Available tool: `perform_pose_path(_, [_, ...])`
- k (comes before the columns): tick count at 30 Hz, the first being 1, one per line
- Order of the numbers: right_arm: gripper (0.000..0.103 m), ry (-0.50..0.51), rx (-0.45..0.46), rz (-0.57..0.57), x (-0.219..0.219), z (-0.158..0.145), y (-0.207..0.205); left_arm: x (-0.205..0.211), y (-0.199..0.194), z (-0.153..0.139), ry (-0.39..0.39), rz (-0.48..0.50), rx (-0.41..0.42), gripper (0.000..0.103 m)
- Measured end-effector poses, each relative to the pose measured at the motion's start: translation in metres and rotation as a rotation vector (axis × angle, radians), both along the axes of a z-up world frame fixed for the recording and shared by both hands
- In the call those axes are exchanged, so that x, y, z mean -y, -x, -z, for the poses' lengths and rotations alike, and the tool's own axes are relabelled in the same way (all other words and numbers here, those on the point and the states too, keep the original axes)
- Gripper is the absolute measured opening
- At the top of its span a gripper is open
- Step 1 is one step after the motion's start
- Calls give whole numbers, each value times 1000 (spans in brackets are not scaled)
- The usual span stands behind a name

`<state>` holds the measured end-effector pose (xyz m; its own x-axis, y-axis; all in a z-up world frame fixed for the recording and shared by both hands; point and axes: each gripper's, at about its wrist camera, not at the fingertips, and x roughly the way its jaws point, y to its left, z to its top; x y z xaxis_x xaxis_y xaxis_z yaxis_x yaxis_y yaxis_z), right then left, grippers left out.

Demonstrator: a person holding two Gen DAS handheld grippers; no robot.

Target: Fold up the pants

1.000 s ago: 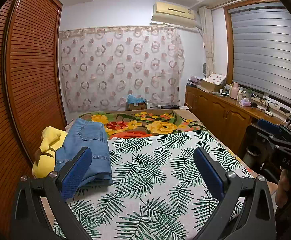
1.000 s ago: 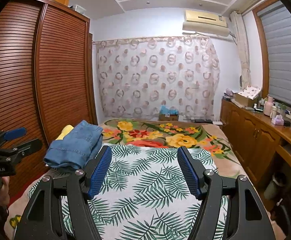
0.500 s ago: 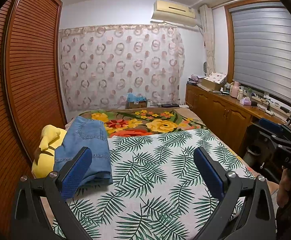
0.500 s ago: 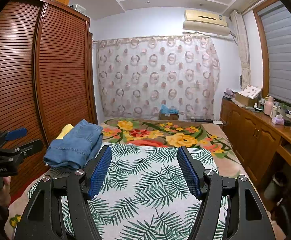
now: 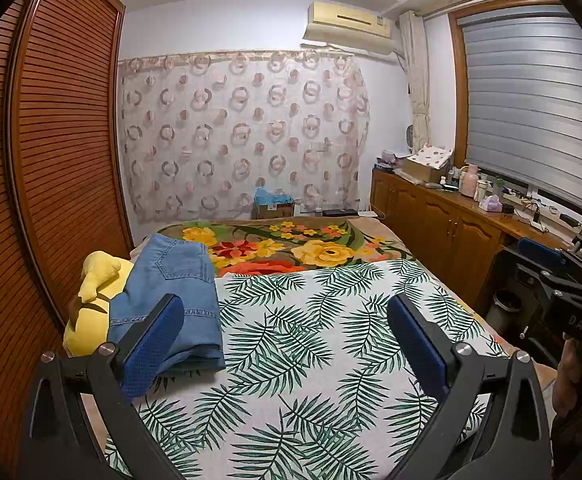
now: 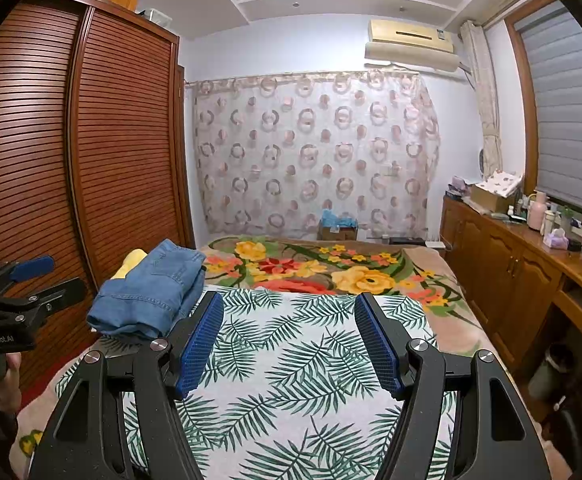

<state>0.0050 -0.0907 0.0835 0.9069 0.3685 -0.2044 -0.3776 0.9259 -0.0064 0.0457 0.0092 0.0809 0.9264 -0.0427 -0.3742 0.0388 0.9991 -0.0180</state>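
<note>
Pants (image 5: pixel 171 300) of blue denim lie folded on the bed (image 5: pixel 311 360), at its left edge against a yellow plush toy (image 5: pixel 91 300). They look soft but heavy, so I would pinch the thick folded edge. Both my left fingers (image 5: pixel 153 344) and right fingers (image 6: pixel 199 340) stand open and empty.

Blue denim pants (image 5: pixel 173 294) lie folded in a stack at the bed's left edge

Even, fairly bright indoor light fills both views, with only soft shadows and no glare. Focus is sharp throughout. Fisheye distortion bows the wardrobe (image 5: pixel 51 160) and darkens the corners.
</note>
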Motion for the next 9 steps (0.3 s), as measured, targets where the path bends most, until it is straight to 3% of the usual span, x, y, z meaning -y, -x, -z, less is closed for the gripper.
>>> perform_pose_path(9, [70,-2,2,6,-3,-1,0,0,-2,0,3,-2,3,102])
